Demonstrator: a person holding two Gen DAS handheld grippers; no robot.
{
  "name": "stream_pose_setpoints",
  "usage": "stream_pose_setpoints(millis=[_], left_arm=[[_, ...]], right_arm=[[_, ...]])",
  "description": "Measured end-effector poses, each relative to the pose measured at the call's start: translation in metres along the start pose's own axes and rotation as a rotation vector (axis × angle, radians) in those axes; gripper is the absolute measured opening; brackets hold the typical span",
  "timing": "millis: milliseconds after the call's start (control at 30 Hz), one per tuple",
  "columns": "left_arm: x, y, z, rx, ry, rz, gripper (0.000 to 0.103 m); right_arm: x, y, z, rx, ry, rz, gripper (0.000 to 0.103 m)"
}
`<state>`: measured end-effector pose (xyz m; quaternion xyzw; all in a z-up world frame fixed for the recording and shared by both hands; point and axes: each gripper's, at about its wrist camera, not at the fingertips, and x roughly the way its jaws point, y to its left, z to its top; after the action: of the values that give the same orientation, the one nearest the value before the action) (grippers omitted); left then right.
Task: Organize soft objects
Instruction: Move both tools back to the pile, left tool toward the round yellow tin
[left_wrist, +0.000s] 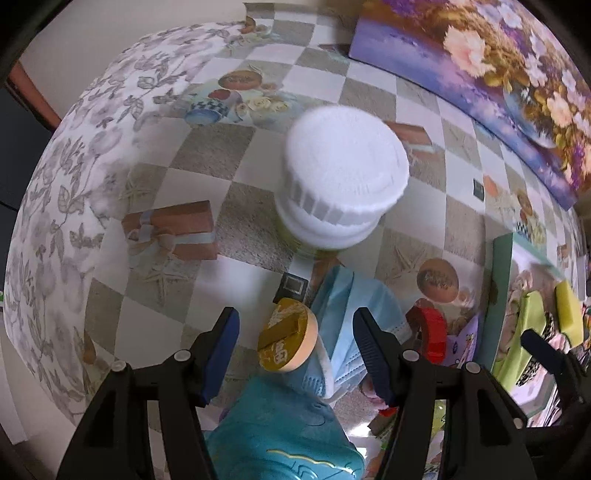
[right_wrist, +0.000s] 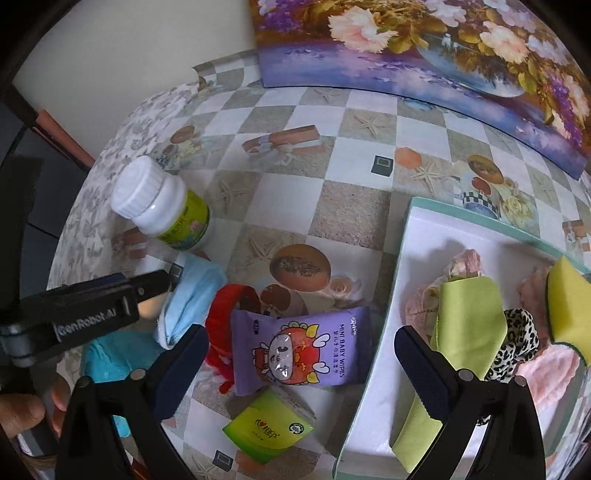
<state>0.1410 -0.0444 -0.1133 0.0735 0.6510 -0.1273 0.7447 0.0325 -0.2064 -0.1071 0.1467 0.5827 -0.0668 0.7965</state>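
Left tongs point straight down, jaws apart, nothing pressed between the pads; right tongs tilt steeply down, jaws wide, empty; a hand grips the left tongs' handle, seen from right wrist.

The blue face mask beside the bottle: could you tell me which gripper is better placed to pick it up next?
Left, probably. The left gripper points down with the blue face mask between its open fingers. The right gripper hovers near the tray, over the wipes pack.
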Motion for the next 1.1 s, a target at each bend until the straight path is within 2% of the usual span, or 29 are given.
stream_pose_setpoints(millis=[100,167,233,300,400,633,900,1100], left_arm=[[0.003,-0.004,-0.001,0.010,0.003,0.006,0.063],[0.005,-0.005,-0.002,0.016,0.005,0.009,0.057],[0.008,-0.005,-0.002,0.010,0.007,-0.003,0.042],[0.011,-0.004,-0.001,0.006,0.014,-0.001,0.038],[0.012,-0.001,0.000,-0.001,0.006,0.008,0.021],[0.011,0.008,0.001,-0.029,-0.026,-0.015,0.016],[-0.012,0.034,0.005,-0.096,-0.094,-0.029,0.016],[-0.029,0.052,0.004,-0.154,-0.135,-0.023,0.016]], right_arm=[[0.000,0.000,0.001,-0.001,-0.001,-0.002,0.102],[0.000,0.001,0.001,-0.003,-0.003,-0.003,0.102],[-0.001,0.002,0.001,-0.005,-0.003,-0.005,0.102],[-0.001,0.003,0.001,-0.007,-0.005,-0.004,0.102],[-0.003,0.003,0.002,-0.008,-0.013,-0.004,0.102],[-0.002,0.010,0.001,-0.014,-0.026,0.011,0.102],[0.010,0.031,0.000,-0.059,-0.048,0.036,0.101],[0.019,0.044,0.002,-0.103,-0.052,0.039,0.080]])
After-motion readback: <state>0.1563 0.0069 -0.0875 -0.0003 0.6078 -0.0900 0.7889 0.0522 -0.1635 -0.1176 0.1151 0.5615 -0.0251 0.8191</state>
